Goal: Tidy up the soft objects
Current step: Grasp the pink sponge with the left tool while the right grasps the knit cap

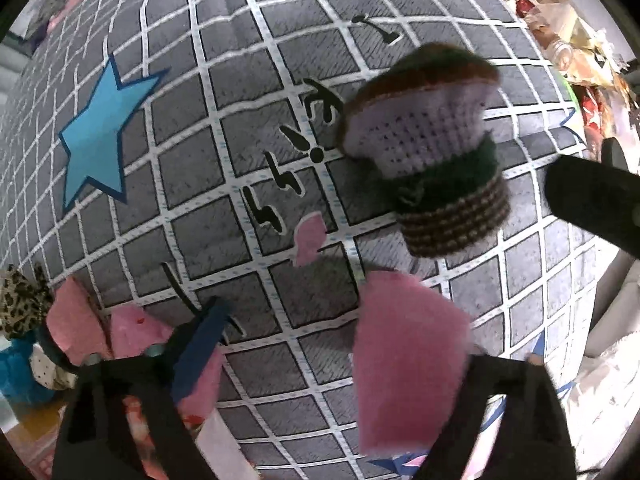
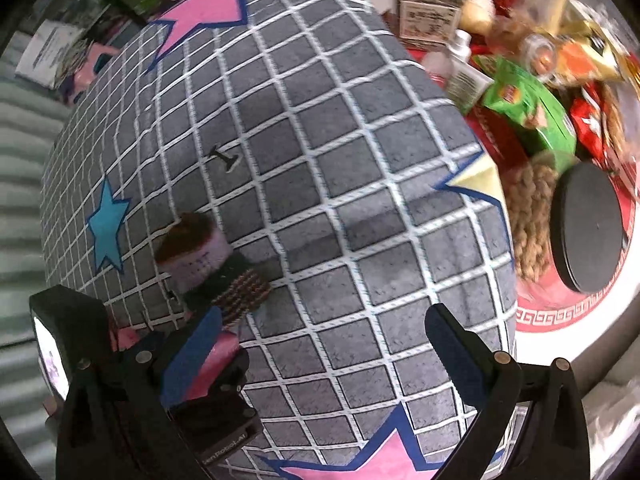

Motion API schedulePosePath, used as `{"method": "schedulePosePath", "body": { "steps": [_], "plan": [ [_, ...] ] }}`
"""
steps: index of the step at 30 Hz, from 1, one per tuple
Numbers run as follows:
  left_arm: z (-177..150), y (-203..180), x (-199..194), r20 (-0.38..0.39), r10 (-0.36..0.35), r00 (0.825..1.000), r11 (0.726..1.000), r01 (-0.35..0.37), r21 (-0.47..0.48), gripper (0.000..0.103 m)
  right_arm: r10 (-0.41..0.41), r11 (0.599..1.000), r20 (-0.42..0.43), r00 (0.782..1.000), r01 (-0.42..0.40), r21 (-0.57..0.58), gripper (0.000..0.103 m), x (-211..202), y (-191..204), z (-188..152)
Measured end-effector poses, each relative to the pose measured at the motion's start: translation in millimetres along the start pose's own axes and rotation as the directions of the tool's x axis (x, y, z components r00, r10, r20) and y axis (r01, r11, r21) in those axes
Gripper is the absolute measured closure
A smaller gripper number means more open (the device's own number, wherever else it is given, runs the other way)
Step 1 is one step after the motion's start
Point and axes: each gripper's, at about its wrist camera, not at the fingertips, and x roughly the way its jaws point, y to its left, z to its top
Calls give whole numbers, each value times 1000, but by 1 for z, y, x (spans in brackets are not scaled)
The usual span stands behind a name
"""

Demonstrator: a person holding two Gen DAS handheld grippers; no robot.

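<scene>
A crocheted toy (image 1: pixel 432 152) with a white body, brown cap, green band and striped brown base is blurred in the left wrist view, seemingly in the air or dropping onto the grey grid mat (image 1: pixel 168 160). It also shows in the right wrist view (image 2: pixel 208 260), at the left gripper's tip. My left gripper (image 1: pixel 340 360) is open, with a pink cloth (image 1: pixel 408 372) against its right finger. My right gripper (image 2: pixel 332 344) is open and empty over the mat (image 2: pixel 320 200).
Pink soft pieces (image 1: pixel 132 332) and a leopard-print cloth (image 1: pixel 22 300) lie at the mat's left edge. Snack packs and jars (image 2: pixel 520 92), a woven item (image 2: pixel 528 216) and a black round lid (image 2: pixel 588 224) crowd the red-rimmed tray to the right.
</scene>
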Motion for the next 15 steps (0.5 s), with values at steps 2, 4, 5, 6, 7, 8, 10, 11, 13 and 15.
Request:
{"method": "schedulePosePath", "body": {
  "steps": [2, 4, 5, 6, 7, 8, 10, 11, 13, 15],
  "plan": [
    [-1, 10, -10, 21, -8, 1000, 1000, 8, 13, 61, 5, 1000, -12, 1000, -5, -9, 1, 6, 9, 3],
    [-2, 21, -14, 9, -76, 997, 997, 76, 13, 77, 11, 1000, -24, 1000, -11, -22, 1, 12, 20, 8],
    [-3, 27, -13, 3, -105, 995, 995, 105, -4, 77, 15, 999, -29, 999, -16, -34, 1, 15, 26, 9],
    [-5, 34, -13, 7, -97, 995, 995, 97, -9, 77, 23, 998, -36, 999, -26, -58, 1, 20, 35, 11],
    [-6, 38, -13, 12, -92, 996, 996, 92, -14, 77, 25, 997, -40, 999, -27, -74, 1, 23, 43, 13],
    [-8, 43, -13, 17, -101, 995, 994, 102, -26, 77, 23, 994, -46, 999, -28, -108, 1, 28, 55, 15],
    [-10, 50, -14, 25, -117, 993, 992, 118, -40, 77, 18, 987, -53, 998, -26, -158, 1, 37, 72, 18],
    [-11, 55, -16, 33, -119, 992, 992, 121, -41, 77, 8, 983, -54, 999, -18, -183, 2, 41, 80, 19],
    [-12, 63, -21, 39, -132, 991, 990, 134, -45, 77, -15, 973, -56, 998, 2, -229, 25, 50, 95, 22],
    [-13, 76, -26, 38, -158, 987, 985, 160, -59, 77, -34, 967, -71, 997, 15, -255, 52, 58, 104, 24]
  ]
}}
